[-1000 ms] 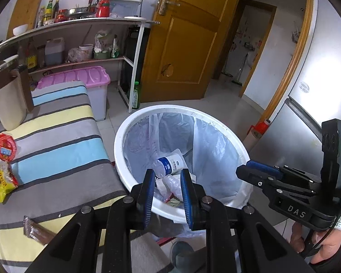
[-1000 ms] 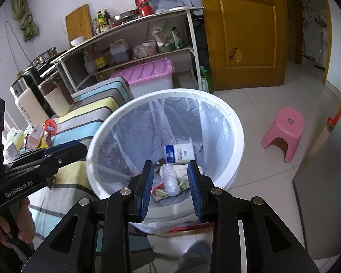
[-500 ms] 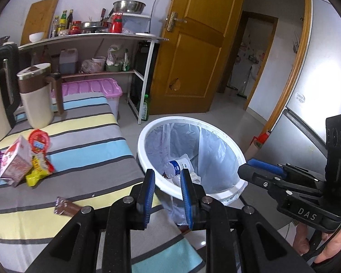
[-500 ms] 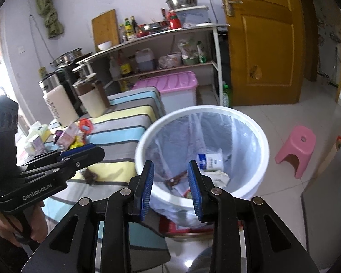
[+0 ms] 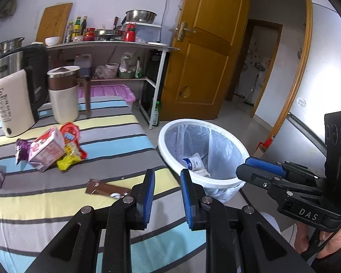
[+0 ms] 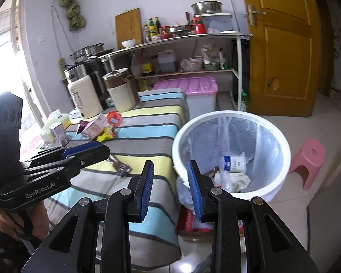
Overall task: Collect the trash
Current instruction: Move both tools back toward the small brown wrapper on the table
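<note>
A white bin (image 5: 168, 145) with a clear liner stands beside the striped table (image 5: 116, 141); it holds a white bottle (image 5: 192, 162) and crumpled trash. The bin also shows in the right wrist view (image 6: 282, 182). A brown wrapper (image 5: 106, 187) lies on the table just ahead of my left gripper (image 5: 167, 177), which is open and empty. Further left lie a pink carton (image 5: 46, 151), a yellow wrapper (image 5: 68, 160), a red packet (image 5: 69, 132) and a purple wrapper (image 5: 21, 150). My right gripper (image 6: 170, 173) is open and empty, over the gap between table and bin.
Two kettles (image 5: 18, 95) (image 5: 64, 95) stand at the table's back. A shelf rack (image 5: 116, 45) with bottles and pans, a pink-lidded box (image 6: 193, 91), a wooden door (image 5: 204, 68) and a pink stool (image 6: 307, 161) surround the area. A tissue box (image 6: 56, 122) sits at the table's left.
Both grippers have pulled back and up from over the bin and swung left toward the table. More of the table and its trash has come into view. Both stay open and empty.
</note>
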### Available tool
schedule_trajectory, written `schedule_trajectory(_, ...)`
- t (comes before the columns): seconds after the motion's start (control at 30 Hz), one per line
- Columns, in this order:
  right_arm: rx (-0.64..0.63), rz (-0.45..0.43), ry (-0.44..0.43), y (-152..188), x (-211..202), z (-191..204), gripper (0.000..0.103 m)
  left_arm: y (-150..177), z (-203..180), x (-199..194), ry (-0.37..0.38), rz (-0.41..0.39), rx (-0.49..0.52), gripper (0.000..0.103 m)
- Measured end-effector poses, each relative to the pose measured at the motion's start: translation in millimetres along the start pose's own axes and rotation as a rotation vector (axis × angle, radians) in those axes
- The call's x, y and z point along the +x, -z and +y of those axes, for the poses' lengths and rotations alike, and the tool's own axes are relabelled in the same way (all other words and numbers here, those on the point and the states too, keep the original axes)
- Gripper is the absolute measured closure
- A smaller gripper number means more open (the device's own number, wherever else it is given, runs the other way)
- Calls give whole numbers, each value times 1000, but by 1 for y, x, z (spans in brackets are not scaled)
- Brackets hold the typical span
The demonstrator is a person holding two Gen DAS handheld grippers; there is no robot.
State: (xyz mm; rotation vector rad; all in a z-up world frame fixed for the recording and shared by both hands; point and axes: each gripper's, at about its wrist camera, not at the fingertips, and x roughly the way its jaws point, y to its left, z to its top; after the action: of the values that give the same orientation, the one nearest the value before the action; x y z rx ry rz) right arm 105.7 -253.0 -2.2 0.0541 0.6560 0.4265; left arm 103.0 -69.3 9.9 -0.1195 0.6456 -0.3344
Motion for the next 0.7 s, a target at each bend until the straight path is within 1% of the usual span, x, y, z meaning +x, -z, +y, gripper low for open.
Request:
schedule_trajectory(0.2, -31, 3, -37, 3, 2, 17, 68, 8, 15, -15, -29, -10, -25, 80)
schedule_trajectory(0.7, -74, 35, -97, 6, 11, 45, 66, 24, 51, -40, -101, -17, -80, 80)
